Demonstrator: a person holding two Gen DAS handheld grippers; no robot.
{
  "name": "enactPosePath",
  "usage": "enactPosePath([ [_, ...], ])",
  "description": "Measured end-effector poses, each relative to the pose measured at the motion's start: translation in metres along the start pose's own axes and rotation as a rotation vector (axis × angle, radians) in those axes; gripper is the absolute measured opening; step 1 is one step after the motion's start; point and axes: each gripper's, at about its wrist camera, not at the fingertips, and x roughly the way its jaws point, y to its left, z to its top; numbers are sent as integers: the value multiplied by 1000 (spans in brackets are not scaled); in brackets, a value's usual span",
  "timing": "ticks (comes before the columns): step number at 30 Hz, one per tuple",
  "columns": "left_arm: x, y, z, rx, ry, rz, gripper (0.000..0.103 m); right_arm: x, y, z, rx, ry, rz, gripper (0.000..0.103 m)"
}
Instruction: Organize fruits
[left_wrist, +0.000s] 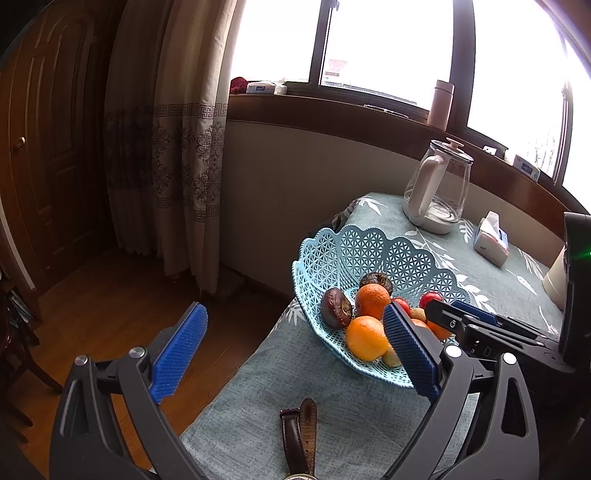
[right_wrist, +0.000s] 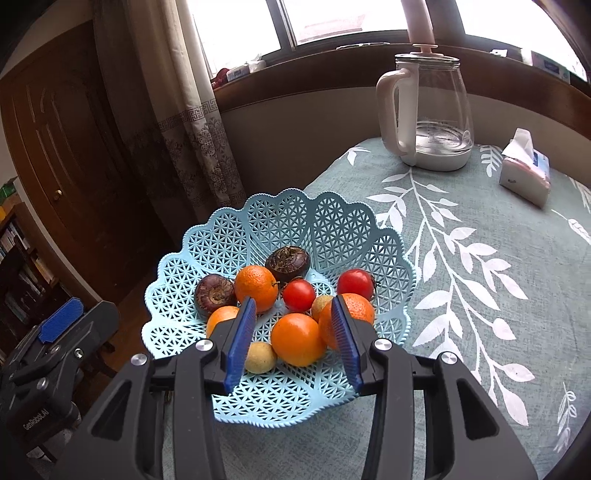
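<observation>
Room: wooden door, patterned curtain, bright window behind the sill.
Table: covered in a grey-green cloth with white leaf print.
Fruit basket: light blue lattice plastic, scalloped rim, directly ahead of the right hand-held gripper, near rim below its fingers.
Fruit in basket: oranges, one between the right fingers; two red tomatoes; two dark brown water chestnuts; small yellowish fruits.
Right hand-held gripper: fingers apart, poised over the fruit, gripping nothing.
Left hand-held gripper: fingers wide apart, empty, basket ahead and right of centre, right pad overlapping the basket's near edge in view.
Wristwatch: brown strap, flat on the cloth between the left fingers, short of the basket.
Glass kettle: white handle and base, far beyond the basket.
Tissue pack: right of the kettle.
</observation>
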Motion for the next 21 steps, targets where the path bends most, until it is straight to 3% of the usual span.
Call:
enactPosePath([
  [7, 1, -3, -2, 1, 14, -5, 100, -17, -11, -6, 29, -29, -17, 52],
  [12, 0, -9, -4, 16, 16, -7, 100, -31, -15, -13, 14, -59, -36, 72],
  [21, -6, -18, -7, 47, 2, -9, 100, -53, -8, -30, -77, -95, -86, 85],
])
